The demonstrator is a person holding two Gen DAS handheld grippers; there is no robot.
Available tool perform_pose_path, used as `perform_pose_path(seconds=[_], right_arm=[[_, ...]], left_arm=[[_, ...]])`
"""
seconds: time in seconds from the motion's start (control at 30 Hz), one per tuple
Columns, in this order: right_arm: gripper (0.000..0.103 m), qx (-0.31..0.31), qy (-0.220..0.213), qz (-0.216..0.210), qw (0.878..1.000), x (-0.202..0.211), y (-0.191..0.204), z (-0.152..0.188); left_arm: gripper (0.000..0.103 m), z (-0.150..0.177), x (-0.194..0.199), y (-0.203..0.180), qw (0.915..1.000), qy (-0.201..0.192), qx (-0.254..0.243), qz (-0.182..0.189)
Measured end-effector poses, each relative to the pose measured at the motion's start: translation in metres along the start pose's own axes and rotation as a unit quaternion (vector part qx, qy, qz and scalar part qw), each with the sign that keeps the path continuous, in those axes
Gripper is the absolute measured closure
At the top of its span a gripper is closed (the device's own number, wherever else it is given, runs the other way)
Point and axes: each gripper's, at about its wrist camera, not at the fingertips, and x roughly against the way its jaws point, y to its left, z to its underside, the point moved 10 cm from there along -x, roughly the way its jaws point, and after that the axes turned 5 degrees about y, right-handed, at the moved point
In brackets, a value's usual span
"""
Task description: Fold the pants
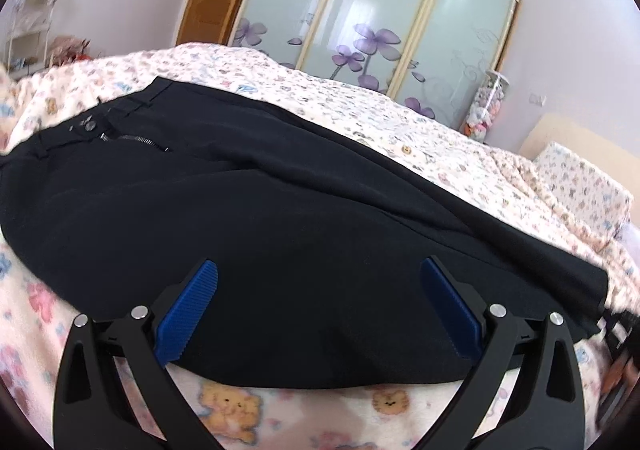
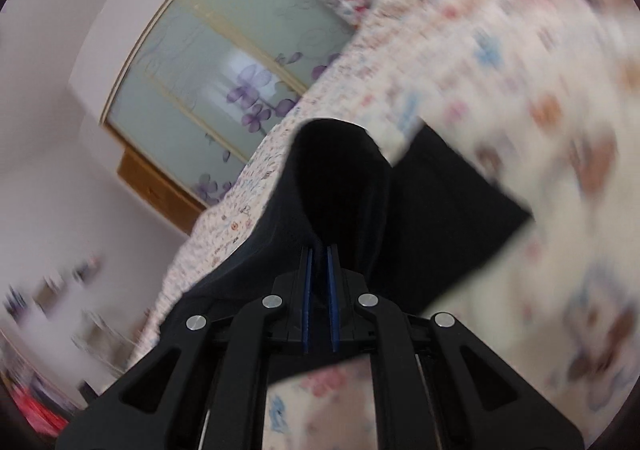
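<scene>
Right tool (image 2: 319, 250) gripping pants (image 2: 340, 186) hem

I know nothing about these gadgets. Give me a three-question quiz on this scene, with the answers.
1. True or false: the left gripper is shut on the pants.
2. What does the right gripper hold? A) a pillow B) the pants C) nothing
3. Fill in: the pants lie on a ____ with a teddy-bear print.

Key: 1. False, its fingers stand wide apart over the cloth. 2. B, its fingers are pinched on a raised fold of dark cloth. 3. Bed.
</scene>
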Motion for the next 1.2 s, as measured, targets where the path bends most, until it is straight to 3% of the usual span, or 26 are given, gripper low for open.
perform_pose_path(seconds=[0.2, 0.3, 0.37, 0.53, 0.63, 0.8, 0.97, 1.07, 1.2], right_arm=[[0.097, 0.012, -0.036, -0.024, 0.999, 0.011, 0.015, -0.016], [0.097, -0.002, -0.026, -0.022, 0.999, 0.007, 0.006, -0.017], [0.097, -0.005, -0.014, -0.016, 1.0, 0.001, 0.001, -0.015], [0.096, -0.032, 0.009, -0.006, 0.999, -0.002, -0.009, -0.008], [0.095, -0.036, 0.016, 0.003, 0.999, -0.002, -0.011, -0.005], [0.095, -0.01, 0.016, 0.027, 0.999, -0.001, -0.005, -0.004], [0.095, 0.018, 0.013, 0.046, 0.999, -0.003, -0.002, -0.008], [0.095, 0.027, 0.014, 0.044, 0.999, -0.007, 0.001, -0.011], [0.095, 0.025, 0.016, 0.034, 0.999, -0.008, -0.001, -0.013]], left_arm=[[0.002, 0.002, -0.002, 0.015, 0.9982, 0.009, 0.055, 0.021], [0.002, -0.007, 0.004, 0.013, 0.9945, 0.003, 0.085, 0.062], [0.002, -0.019, 0.005, 0.014, 0.9929, 0.01, 0.104, 0.057], [0.002, -0.081, -0.012, -0.006, 0.9956, 0.04, 0.073, 0.043], [0.002, -0.118, -0.043, -0.02, 0.9947, 0.073, 0.055, 0.047], [0.002, -0.155, -0.115, -0.028, 0.978, 0.14, 0.122, 0.095], [0.002, -0.163, -0.185, -0.021, 0.9589, 0.185, 0.192, 0.098], [0.002, -0.158, -0.223, -0.019, 0.9423, 0.215, 0.235, 0.102], [0.002, -0.16, -0.261, -0.004, 0.9447, 0.206, 0.252, 0.042]])
